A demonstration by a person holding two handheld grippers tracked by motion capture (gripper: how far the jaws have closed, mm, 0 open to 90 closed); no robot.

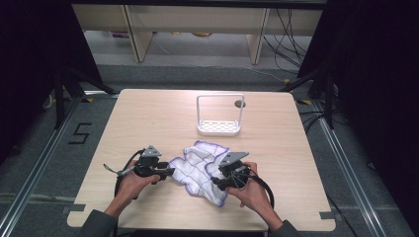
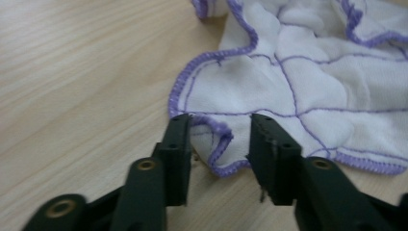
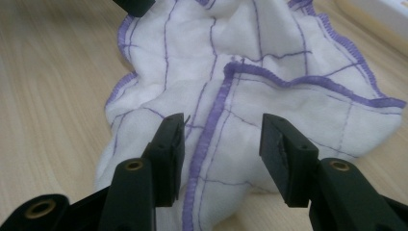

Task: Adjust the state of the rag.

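A pale wood-grain worktop carried two things. A crumpled white cloth with purple stitched edges and grid lines lay near the front edge. A white rack with a perforated base and an upright frame stood well apart, toward the far side.

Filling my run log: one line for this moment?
left gripper: open at cloth edge | right gripper: open over cloth | rack: untouched

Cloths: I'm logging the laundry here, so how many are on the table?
1. The cloth lies crumpled near the table's front edge, between the left gripper and right gripper. Its folds could hide another.
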